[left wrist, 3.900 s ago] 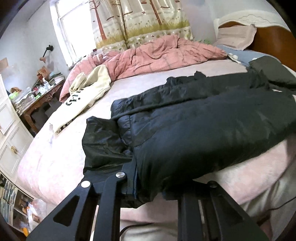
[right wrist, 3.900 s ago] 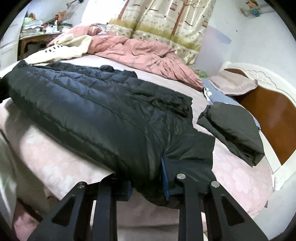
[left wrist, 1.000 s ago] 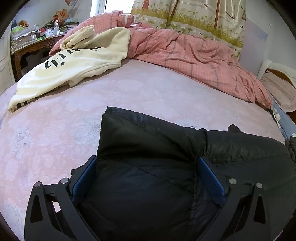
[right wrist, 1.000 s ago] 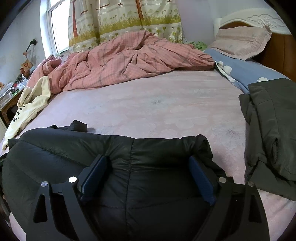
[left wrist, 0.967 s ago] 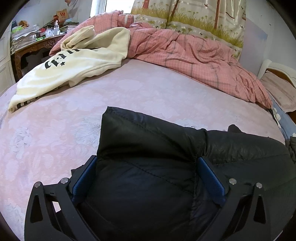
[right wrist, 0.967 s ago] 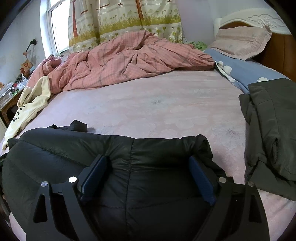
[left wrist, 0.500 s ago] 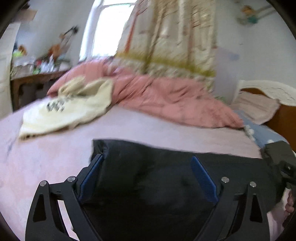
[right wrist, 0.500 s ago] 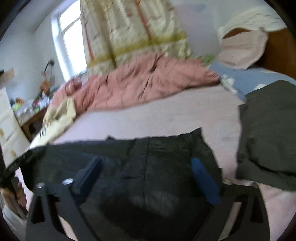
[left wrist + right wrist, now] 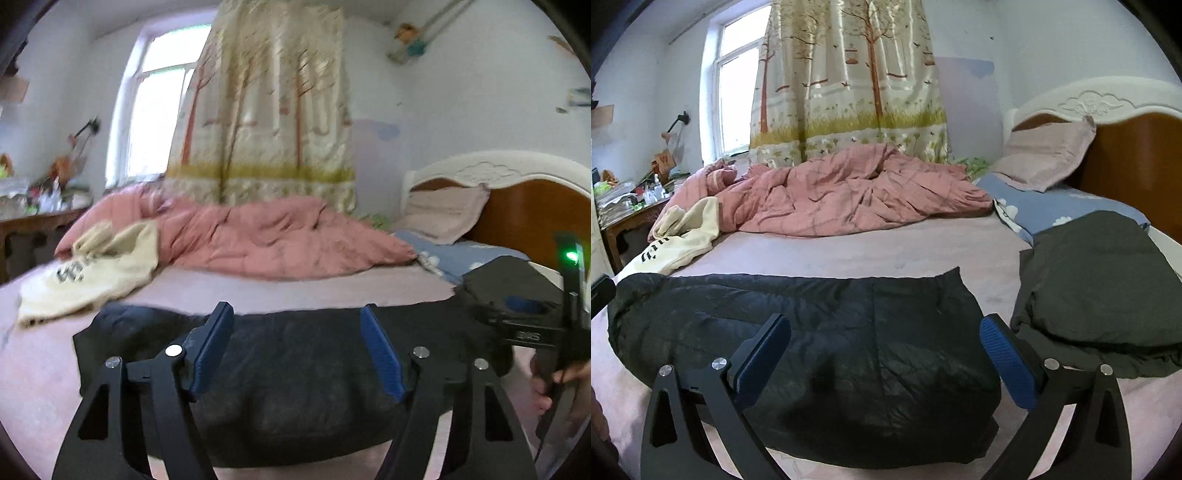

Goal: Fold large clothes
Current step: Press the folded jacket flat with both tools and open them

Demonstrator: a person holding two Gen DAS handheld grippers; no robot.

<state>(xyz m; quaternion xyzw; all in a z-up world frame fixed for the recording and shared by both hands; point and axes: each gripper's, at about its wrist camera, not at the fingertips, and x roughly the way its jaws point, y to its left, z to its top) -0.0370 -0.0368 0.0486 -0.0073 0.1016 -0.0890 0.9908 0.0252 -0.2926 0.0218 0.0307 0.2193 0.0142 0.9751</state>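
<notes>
Black padded jacket (image 9: 827, 343) now released on the bed (image 9: 886, 251), folded; left tongs (image 9: 297, 347) closing on nothing, right tongs (image 9: 886, 354) wide; cream garment's (image 9: 679, 240) lettering illegible.

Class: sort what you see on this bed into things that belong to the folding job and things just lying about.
Job: black puffer jacket; folded dark garment; left gripper; right gripper.

Lying about: pink quilt; cream sweatshirt; pillow; curtain.

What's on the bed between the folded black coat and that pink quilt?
Nothing: in the right wrist view, only bare pink sheet separates the black coat from the pink quilt.
</notes>
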